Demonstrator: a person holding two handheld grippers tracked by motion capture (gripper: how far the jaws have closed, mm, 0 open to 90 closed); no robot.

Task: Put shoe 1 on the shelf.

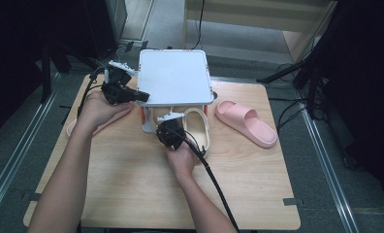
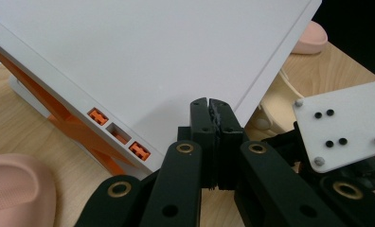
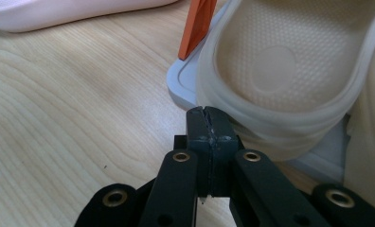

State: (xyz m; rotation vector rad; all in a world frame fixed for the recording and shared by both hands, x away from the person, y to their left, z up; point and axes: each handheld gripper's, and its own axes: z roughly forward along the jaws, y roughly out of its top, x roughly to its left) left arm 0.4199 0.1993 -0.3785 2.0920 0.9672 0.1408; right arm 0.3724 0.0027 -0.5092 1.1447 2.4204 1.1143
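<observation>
Shelving of slippers looks to be the step: cream slipper [image 1: 198,127] lies on the lower tier of the white rack [image 1: 175,77]. Right tongs [image 3: 208,113], shut and empty, touch its rim; left tongs [image 2: 208,105], shut and empty, rest at the rack's top. Next they must open. Wooden bench [image 1: 132,189], dark room, grey floor

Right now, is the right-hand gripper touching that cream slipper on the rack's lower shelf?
Cannot tell. In the right gripper view the shut right gripper sits right at the cream slipper's heel rim, but neither contact nor a gap shows plainly.
</observation>
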